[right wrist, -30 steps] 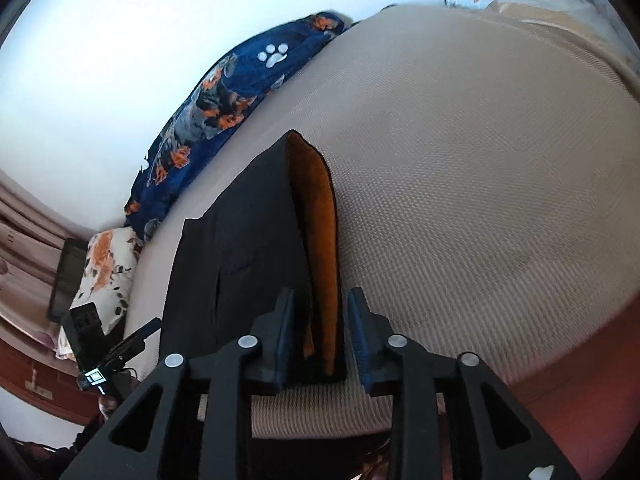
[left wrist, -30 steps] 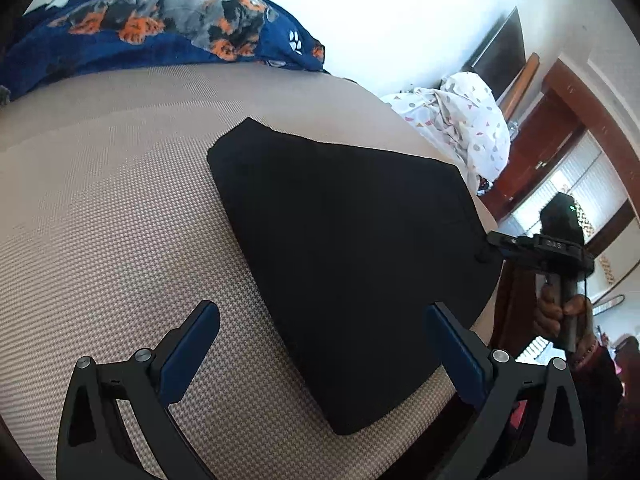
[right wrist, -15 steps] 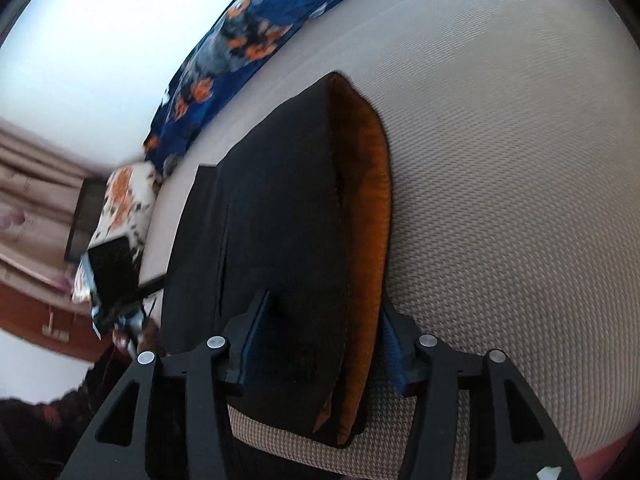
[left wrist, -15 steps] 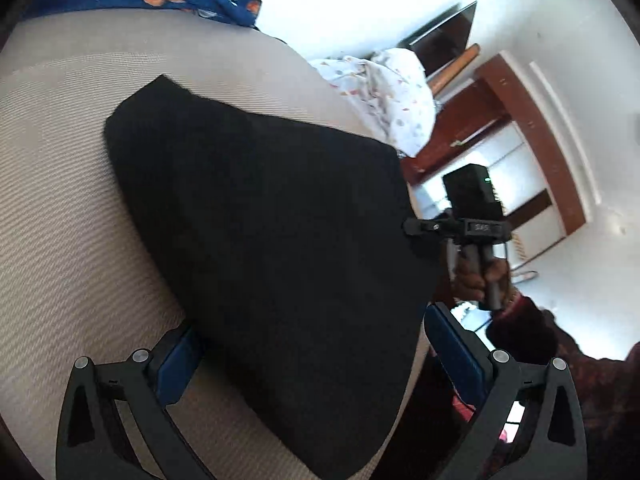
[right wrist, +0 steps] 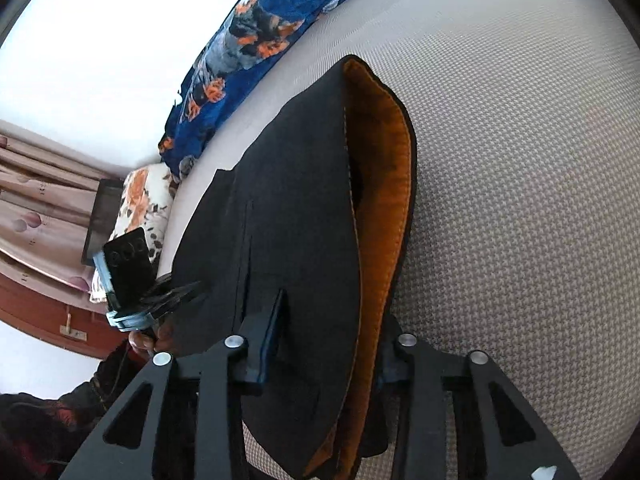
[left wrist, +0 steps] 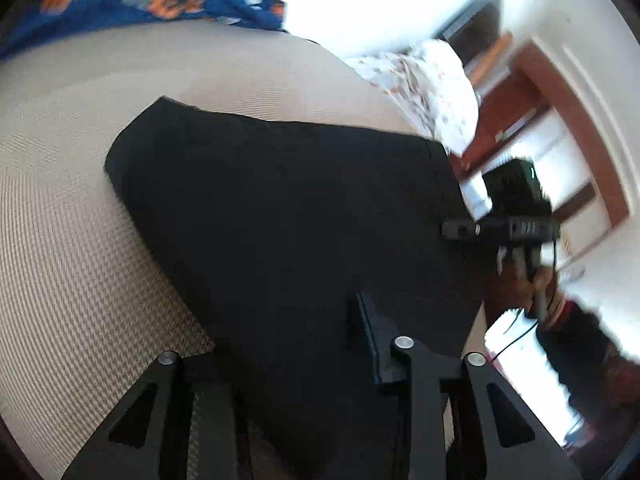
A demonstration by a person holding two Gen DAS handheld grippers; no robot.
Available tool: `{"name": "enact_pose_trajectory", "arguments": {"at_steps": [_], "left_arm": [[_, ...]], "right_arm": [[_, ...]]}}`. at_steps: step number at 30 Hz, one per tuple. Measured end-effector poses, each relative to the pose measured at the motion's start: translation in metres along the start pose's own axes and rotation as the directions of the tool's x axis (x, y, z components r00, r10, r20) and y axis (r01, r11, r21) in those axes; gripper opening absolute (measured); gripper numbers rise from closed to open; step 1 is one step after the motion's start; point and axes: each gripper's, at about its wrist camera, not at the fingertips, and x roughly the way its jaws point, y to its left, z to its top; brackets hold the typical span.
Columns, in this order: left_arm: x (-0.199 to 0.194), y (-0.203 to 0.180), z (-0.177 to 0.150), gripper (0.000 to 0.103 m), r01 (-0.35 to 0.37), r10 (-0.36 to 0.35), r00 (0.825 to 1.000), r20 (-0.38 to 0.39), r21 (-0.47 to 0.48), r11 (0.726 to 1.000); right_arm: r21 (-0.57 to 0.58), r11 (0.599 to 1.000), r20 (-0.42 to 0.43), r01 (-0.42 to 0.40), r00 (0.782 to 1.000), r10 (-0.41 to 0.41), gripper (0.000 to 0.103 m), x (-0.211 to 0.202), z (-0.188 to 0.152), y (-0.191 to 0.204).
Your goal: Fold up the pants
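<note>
On the beige bed cover lie the black pants, folded into a thick flat pile. They sit near the front edge of the bed, and their orange inside shows along one open side (you see it only from the right camera).

The left gripper has just been closing. Its jaws now squeeze the near corner of the pants, with black cloth bunched between them. One blue pad presses on top of the cloth. The other finger is hidden under the fabric.

The right gripper has also just been closing, and it pinches the other near end of the pants, at the orange edge. Its blue pad pushes into the black cloth on one side, and the second pad sits tucked against the orange edge on the other side.

From each camera you can see the other gripper at the far side of the pants, held by a hand with a dark sleeve.

A blue blanket with orange animals and white paw prints lies at the back of the bed. A white spotted pillow sits at the far corner.
</note>
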Motion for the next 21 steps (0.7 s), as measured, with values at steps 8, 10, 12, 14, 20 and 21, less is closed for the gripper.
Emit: {"name": "enact_pose_trajectory", "arguments": {"at_steps": [8, 10, 12, 14, 20, 21], "left_arm": [[-0.034, -0.019, -0.024, 0.024, -0.155, 0.149, 0.986, 0.069, 0.102, 0.983], [-0.046, -0.020, -0.030, 0.023, -0.193, 0.183, 0.979, 0.092, 0.111, 0.975], [-0.057, -0.018, -0.035, 0.023, -0.239, 0.226, 0.968, 0.113, 0.114, 0.964], [-0.072, -0.012, -0.043, 0.023, -0.294, 0.279, 0.951, 0.135, 0.111, 0.949], [-0.106, 0.001, -0.062, 0.023, -0.411, 0.391, 0.901, 0.190, 0.082, 0.908], [-0.109, 0.004, -0.064, 0.023, -0.423, 0.402, 0.894, 0.195, 0.080, 0.902]], "right_arm": [[0.027, 0.996, 0.081, -0.080, 0.994, 0.077, 0.025, 0.002, -0.015, 0.020], [0.024, 0.994, 0.078, -0.103, 0.992, 0.100, 0.025, 0.011, -0.017, 0.031], [0.016, 0.993, 0.073, -0.115, 0.991, 0.113, 0.025, 0.020, -0.017, 0.042], [0.009, 0.991, 0.062, -0.134, 0.989, 0.133, 0.025, 0.035, -0.016, 0.057], [-0.015, 0.986, 0.026, -0.168, 0.985, 0.169, 0.025, 0.076, -0.011, 0.098], [-0.015, 0.985, 0.019, -0.173, 0.985, 0.174, 0.025, 0.084, -0.011, 0.105]]}}
